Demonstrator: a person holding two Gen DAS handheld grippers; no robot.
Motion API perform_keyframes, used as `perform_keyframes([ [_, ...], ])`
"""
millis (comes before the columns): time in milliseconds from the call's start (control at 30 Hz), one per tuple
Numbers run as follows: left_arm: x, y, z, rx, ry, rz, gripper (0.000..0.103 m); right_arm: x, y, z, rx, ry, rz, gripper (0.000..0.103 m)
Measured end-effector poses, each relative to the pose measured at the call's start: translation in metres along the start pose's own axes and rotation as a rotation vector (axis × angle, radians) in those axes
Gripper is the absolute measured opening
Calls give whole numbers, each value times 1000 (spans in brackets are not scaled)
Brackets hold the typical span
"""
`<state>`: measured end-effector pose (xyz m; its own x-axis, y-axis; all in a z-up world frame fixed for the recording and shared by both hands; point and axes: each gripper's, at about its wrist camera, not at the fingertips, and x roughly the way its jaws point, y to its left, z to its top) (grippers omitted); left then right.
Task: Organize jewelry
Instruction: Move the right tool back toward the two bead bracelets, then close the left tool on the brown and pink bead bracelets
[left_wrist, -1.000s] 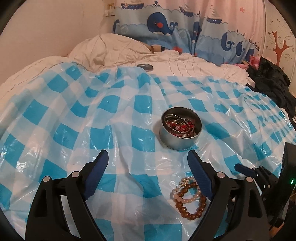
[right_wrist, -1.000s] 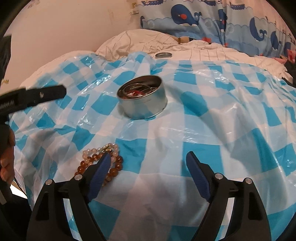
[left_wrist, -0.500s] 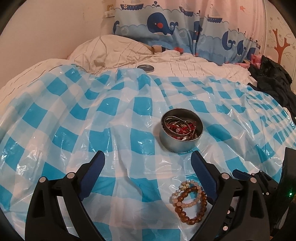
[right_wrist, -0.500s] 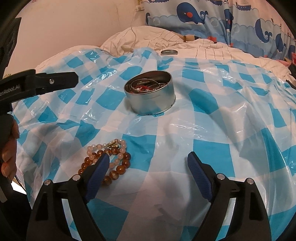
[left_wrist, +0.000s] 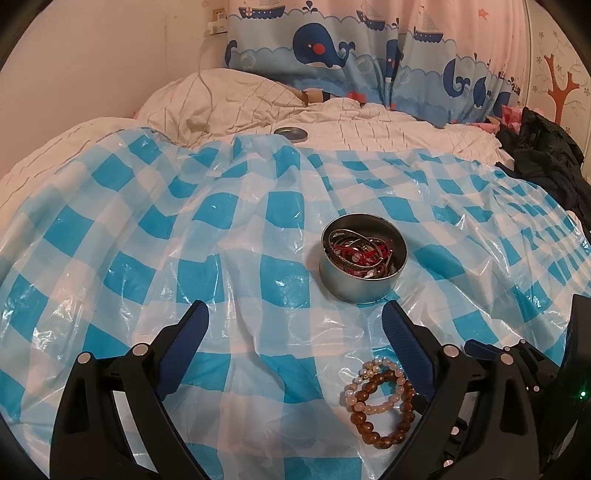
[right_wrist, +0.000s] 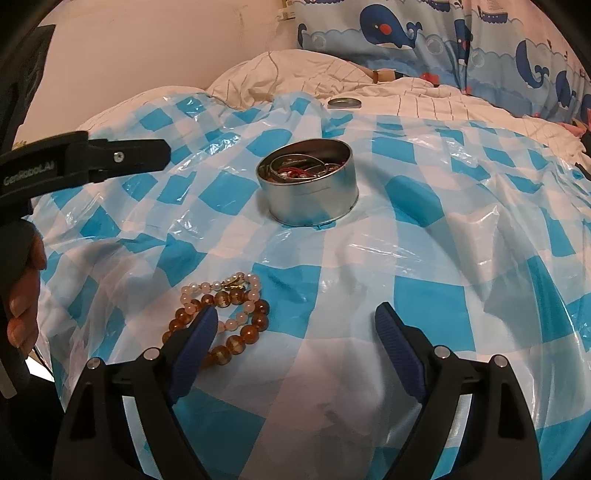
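Your bead bracelets (left_wrist: 382, 400) lie loose on the slippery checked plastic sheet (left_wrist: 147, 236) at lower right, just below the tin (left_wrist: 364, 258); closing there could pinch the film and drag the tin over. Both the left gripper (left_wrist: 295, 332) and right gripper (right_wrist: 295, 332) stand apart, empty. Since a second ago both have spread slightly wider and the bracelets sit lower in frame.

Both grippers are just hanging there, angled down. The left gripper (left_wrist: 295, 326) has its jaws spread wide with nothing between them, same deal with the right gripper (right_wrist: 295, 325). The person's left hand (right_wrist: 24, 295) grips the handle.
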<state>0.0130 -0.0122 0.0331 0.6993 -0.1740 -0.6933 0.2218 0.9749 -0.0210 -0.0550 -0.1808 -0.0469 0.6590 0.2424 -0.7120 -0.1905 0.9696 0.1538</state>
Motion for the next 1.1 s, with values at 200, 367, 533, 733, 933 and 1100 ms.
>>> perform_keyframes([
  [200, 5, 7, -1, -15, 14, 6, 91, -5, 21, -2, -84, -19, 69, 91],
  [367, 9, 10, -2, -19, 23, 8, 91, -5, 34, -5, -145, -17, 84, 92],
  [533, 14, 7, -3, -11, 45, -10, 92, -2, 33, -5, -137, -15, 68, 91],
  [733, 29, -2, -7, -9, 98, -103, 92, 8, 40, -5, -167, 27, 58, 92],
  [933, 60, -28, -20, 47, 192, -158, 91, 9, 45, -8, -192, 44, 68, 92],
  [1100, 81, -40, -34, 99, 271, -158, 91, 10, 38, -8, -162, 74, 81, 92],
])
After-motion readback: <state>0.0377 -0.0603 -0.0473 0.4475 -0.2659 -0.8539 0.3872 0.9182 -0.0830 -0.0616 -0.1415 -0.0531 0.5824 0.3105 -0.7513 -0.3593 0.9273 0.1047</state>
